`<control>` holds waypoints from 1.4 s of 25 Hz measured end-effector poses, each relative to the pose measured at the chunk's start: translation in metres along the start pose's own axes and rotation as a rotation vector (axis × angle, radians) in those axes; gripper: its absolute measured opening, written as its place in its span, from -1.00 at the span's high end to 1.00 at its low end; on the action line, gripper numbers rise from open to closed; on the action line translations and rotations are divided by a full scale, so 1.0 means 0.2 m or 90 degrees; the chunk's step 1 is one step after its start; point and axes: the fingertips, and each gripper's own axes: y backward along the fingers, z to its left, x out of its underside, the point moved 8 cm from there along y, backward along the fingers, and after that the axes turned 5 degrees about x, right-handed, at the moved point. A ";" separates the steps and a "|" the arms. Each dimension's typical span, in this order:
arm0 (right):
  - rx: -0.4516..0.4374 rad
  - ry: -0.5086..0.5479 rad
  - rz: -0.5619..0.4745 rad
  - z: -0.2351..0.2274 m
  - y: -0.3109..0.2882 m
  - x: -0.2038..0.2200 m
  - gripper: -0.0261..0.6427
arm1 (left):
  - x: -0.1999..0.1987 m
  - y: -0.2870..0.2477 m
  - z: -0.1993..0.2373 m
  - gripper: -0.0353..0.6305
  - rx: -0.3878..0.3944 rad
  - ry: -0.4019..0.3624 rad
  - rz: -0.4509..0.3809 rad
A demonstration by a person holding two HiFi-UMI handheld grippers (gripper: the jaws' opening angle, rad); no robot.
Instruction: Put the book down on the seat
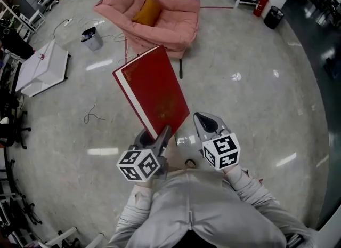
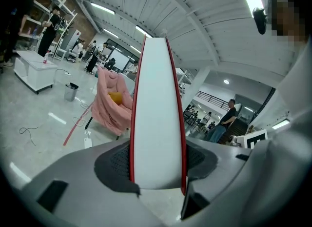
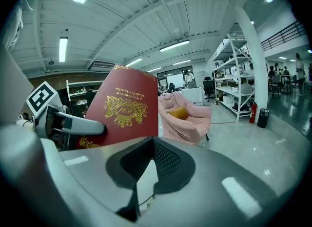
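**Two hand-held grippers side by side: left clamped on a book, right closed and empty**

Looking down from the head camera, we see both forearms in pale grey sleeves (image 1: 250, 188) reaching forward from the body, close together. The grey plastic left gripper (image 1: 160, 135) points forward and slightly down, with its black-and-white marker cube (image 1: 139, 165) nearest us. In its own view, its dark textured pads (image 2: 114, 165) press on the two covers of a red hardback book (image 2: 157, 123), gripped at a lower corner. The grey plastic right gripper (image 1: 205, 120) sits just beside it at a similar tilt. Its jaws meet at the tips with nothing between them.
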 end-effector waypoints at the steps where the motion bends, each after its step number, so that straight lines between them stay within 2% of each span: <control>1: 0.001 0.000 0.002 -0.02 -0.04 -0.02 0.92 | -0.03 -0.03 0.01 0.15 0.002 0.000 0.004; 9: 0.015 -0.006 0.011 -0.16 -0.41 -0.20 0.92 | -0.27 -0.33 0.21 0.15 0.018 -0.002 0.034; 18: 0.035 -0.017 0.017 -0.22 -0.71 -0.40 0.92 | -0.54 -0.55 0.40 0.15 0.032 0.003 0.060; 35: 0.070 -0.032 0.016 -0.31 -1.19 -0.61 0.92 | -0.89 -0.89 0.72 0.15 0.064 -0.009 0.103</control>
